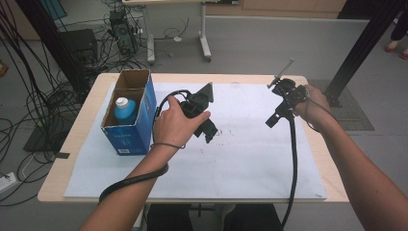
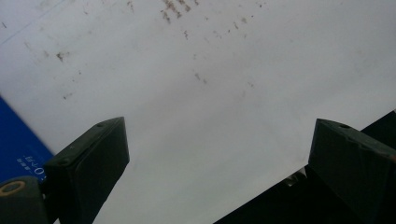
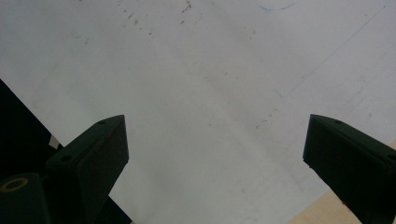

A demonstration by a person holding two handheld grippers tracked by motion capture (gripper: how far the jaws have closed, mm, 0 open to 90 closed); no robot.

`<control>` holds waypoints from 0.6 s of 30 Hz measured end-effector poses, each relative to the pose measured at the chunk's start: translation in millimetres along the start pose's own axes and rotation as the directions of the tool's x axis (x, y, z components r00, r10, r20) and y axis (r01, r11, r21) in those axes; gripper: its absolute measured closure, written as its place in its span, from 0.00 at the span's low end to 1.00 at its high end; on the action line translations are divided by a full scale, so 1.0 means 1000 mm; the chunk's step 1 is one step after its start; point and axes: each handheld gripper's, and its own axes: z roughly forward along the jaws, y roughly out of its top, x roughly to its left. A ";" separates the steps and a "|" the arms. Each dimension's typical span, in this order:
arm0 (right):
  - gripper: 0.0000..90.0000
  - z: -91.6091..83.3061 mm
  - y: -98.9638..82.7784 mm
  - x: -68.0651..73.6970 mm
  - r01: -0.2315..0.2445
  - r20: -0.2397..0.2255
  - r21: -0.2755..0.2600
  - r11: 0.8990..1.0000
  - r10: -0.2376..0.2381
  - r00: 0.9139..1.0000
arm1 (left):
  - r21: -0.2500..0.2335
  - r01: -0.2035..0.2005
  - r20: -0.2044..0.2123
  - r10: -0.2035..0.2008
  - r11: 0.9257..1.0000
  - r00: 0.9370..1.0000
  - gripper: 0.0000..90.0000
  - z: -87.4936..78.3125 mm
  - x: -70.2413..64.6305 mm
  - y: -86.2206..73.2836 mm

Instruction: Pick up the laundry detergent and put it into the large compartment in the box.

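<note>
W/ both sets of jaws spread & empty, the left gripper [image 1: 208,131] is held just beside the blue carton [image 1: 131,132] housing the blue bottle [image 1: 124,110], right gripper [image 1: 275,119] well apart, so the carton could be nudged or tipped if approached too low.

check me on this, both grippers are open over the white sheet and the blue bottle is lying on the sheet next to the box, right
Not quite. The blue bottle is not lying on the white sheet; it stands inside the blue cardboard box, in its near compartment, as the high view shows. The rest holds: the left gripper and the right gripper are both open over the sheet.
</note>
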 end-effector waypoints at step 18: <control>0.07 0.000 0.000 0.002 -0.002 0.004 0.001 1.000 0.002 1.000 | 0.046 0.017 0.012 -0.018 0.999 1.000 0.06 0.045 0.004 -0.011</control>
